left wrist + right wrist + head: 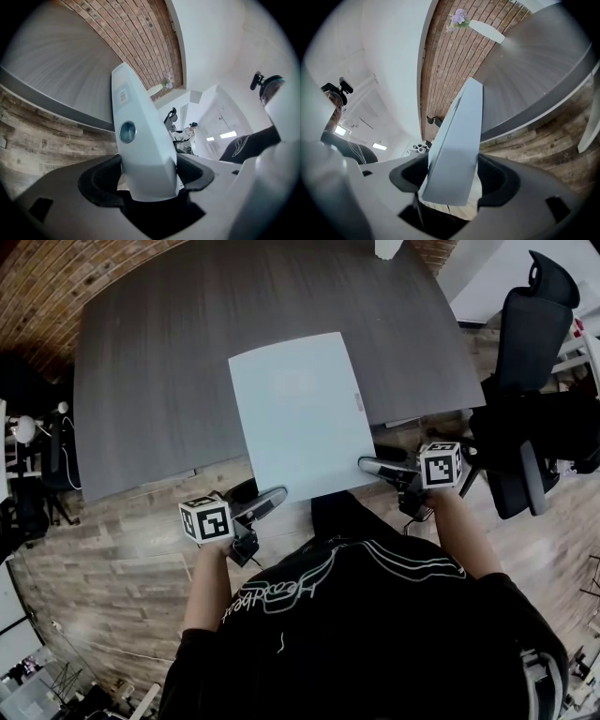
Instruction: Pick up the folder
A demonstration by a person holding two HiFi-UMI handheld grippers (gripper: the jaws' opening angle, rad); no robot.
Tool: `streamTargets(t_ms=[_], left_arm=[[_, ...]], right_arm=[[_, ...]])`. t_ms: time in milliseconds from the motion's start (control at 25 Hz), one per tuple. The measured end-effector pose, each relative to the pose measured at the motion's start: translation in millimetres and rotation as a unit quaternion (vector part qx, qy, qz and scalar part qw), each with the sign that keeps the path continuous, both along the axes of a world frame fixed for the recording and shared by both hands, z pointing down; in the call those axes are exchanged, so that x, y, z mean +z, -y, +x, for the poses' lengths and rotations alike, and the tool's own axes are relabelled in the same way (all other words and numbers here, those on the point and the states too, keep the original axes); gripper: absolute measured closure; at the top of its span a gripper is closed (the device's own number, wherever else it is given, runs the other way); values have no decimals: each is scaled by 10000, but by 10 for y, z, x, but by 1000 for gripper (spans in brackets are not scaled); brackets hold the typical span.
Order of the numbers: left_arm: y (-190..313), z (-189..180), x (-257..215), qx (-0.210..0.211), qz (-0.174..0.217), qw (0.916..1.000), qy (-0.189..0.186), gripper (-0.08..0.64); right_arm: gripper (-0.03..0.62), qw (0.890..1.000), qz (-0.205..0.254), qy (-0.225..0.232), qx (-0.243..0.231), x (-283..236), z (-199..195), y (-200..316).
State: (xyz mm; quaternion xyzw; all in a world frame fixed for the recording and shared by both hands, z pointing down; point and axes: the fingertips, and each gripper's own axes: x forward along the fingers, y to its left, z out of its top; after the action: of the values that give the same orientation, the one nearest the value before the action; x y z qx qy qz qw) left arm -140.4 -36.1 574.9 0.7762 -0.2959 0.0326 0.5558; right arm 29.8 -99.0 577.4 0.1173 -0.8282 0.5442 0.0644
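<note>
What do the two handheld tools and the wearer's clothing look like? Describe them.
Left tool and right tool: light grey plastic bodies with rounded jaws lined in black pads, each carrying a white cube printed with black square markers. The person wears a black short-sleeved T-shirt with white lettering.

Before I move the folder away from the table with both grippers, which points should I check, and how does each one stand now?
1. Left gripper grips the folder: ok. The near left corner sits between its jaws, with the pads against both faces.
2. Right gripper grips the folder: ok. The near right corner fills the gap between its pads.
3. Folder off the grey table: cannot tell. Its far half lies over the tabletop, and no view shows a gap.
4. Top of the folder bare: ok. Nothing lies on it.
5. Office chair beside the right gripper: ok. It stands apart from it.
</note>
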Motion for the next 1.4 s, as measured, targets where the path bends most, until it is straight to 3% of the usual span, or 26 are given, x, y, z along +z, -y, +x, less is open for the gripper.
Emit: streamTargets(t_ms=[360,760,1120,1400], left_arm=[[4,-6,33,48,109,9997,197,199],[28,-19,-45,-39,227,9995,224,199],[-101,-11,-550,-4,830,9957,406,199],[-267,11,-1065,65,1422,9879,624,199]], right_arm=[[313,9999,60,-28,-107,37,-12,-6],[313,9998,179,13,130,-52,-31,12],[313,9967,780,93,205,-567,-28,-139],[313,9896,1428,108,161,-1111,-11,-332]])
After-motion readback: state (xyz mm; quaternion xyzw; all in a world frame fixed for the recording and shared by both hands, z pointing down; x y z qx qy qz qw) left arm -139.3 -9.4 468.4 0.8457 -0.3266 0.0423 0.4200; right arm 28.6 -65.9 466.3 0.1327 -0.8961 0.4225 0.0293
